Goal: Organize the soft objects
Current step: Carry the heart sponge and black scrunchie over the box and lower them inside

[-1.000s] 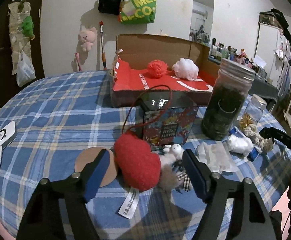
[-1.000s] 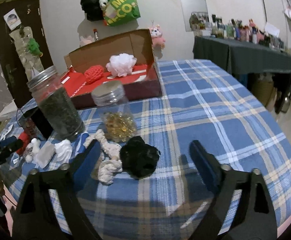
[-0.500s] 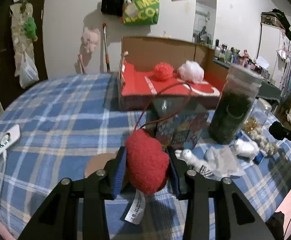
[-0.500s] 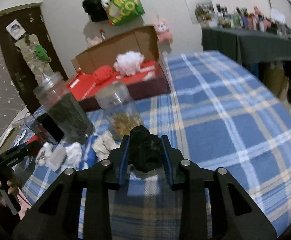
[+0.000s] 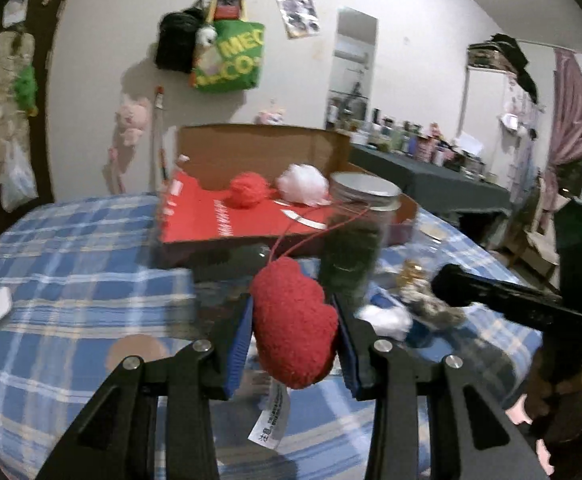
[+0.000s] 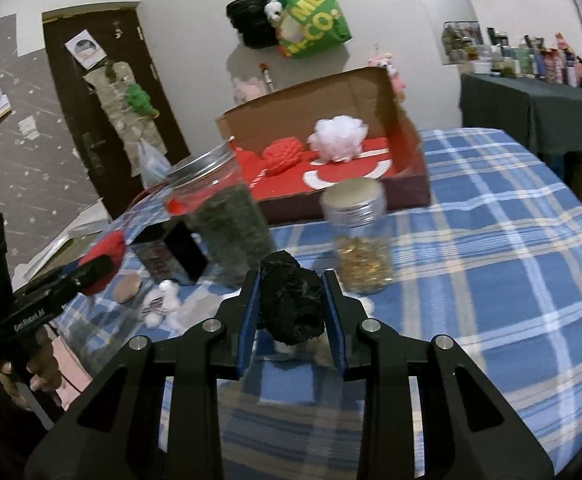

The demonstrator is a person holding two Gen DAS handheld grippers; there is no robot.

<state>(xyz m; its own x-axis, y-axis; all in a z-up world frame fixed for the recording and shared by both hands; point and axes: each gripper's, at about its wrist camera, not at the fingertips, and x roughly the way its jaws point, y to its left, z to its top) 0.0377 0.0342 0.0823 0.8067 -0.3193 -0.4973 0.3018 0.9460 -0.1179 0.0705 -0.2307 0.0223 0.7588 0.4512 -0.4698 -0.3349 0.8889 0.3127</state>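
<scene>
My left gripper (image 5: 294,334) had its jaws clamped on the red plush heart (image 5: 293,326), lifted above the plaid bench (image 5: 71,248); my right gripper (image 6: 291,308) pinched the black fuzzy ball (image 6: 291,304). The cardboard box (image 6: 407,148) sat behind the tall jar (image 6: 227,220), open blue cloth to its right.

A pale wall (image 5: 291,80) carries a green bag (image 6: 313,16), a black bag (image 5: 177,42), a pink plush (image 5: 131,118) and 2 posters. A dark door (image 6: 103,128) stands on the left, beside a grey starred wall (image 6: 15,128). A side table (image 6: 539,108) under dark cloth holds bottles. A blue plaid cloth (image 6: 491,240) covers the near table. Light is dim.
</scene>
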